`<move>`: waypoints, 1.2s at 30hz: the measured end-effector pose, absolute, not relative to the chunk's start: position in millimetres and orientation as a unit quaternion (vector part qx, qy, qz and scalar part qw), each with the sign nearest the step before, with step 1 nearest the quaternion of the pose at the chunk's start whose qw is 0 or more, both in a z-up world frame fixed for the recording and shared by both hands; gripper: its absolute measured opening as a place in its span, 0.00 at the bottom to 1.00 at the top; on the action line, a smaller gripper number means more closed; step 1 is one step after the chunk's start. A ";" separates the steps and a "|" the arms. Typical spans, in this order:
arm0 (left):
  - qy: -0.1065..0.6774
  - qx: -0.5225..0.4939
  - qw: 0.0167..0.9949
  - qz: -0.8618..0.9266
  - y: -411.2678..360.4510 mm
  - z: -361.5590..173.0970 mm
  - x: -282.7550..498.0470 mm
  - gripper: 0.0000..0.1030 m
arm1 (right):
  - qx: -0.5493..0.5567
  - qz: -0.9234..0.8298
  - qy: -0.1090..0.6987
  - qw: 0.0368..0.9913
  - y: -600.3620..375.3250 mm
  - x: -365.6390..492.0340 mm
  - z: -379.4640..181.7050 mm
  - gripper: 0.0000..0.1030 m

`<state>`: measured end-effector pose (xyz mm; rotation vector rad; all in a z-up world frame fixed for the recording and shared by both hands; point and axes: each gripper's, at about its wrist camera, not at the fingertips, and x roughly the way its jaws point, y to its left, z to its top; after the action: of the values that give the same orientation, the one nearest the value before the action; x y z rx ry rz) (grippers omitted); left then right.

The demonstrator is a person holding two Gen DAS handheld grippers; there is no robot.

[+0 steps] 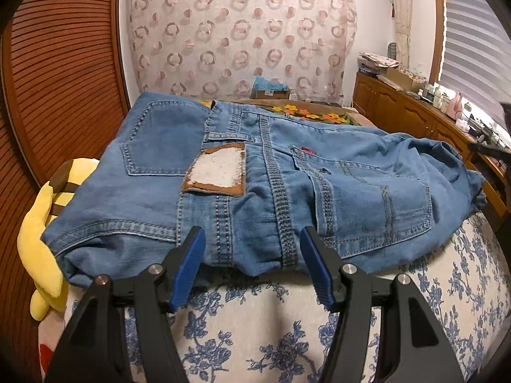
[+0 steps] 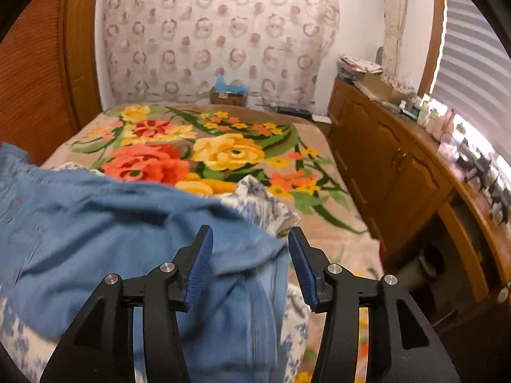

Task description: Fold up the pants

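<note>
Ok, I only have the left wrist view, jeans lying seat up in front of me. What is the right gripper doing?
Observer: The right gripper hangs over plain blue denim of the jeans, jaws apart, nothing pinched.
Operator: Which part of the jeans is that?
Observer: A rumpled leg end without pockets, draped over the blue-flowered sheet.
Operator: What lies beyond it?
Observer: A bright floral blanket with big red and yellow roses covers the far half of the bed.
Operator: Anything on the right?
Observer: A wooden cabinet runs alongside the bed.
</note>
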<state>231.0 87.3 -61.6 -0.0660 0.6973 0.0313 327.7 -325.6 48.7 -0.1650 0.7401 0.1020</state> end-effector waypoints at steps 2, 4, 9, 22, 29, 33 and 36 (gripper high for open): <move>0.340 -0.032 0.940 0.018 90.0 -60.6 228.0 0.59 | -0.072 0.058 0.369 0.925 -328.0 316.0 42.4 0.48; 0.338 -0.032 0.940 0.021 94.2 -60.1 224.0 0.59 | -0.068 0.058 0.379 0.921 -333.2 302.0 33.8 0.49; 0.341 -0.040 0.939 0.031 103.6 -63.4 219.6 0.59 | -0.039 0.043 0.401 0.914 -347.4 293.9 14.9 0.49; 0.331 -0.054 0.941 0.045 114.8 -63.3 208.4 0.59 | -0.001 0.073 0.347 0.935 -346.8 264.0 55.9 0.06; 0.333 -0.067 0.940 0.042 128.4 -61.9 212.4 0.59 | -0.014 0.056 0.378 0.924 -347.2 247.2 37.2 0.06; 0.332 -0.059 0.940 0.043 134.6 -59.1 212.0 0.59 | 0.000 0.044 0.392 0.919 -352.6 246.2 15.3 0.06; 0.334 -0.052 0.940 0.045 141.0 -56.6 213.9 0.59 | 0.004 0.035 0.392 0.919 -355.2 245.3 9.9 0.27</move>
<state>213.9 141.0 -56.6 -0.1056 0.6816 0.0908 245.3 -355.2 9.9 0.0074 0.8068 0.0720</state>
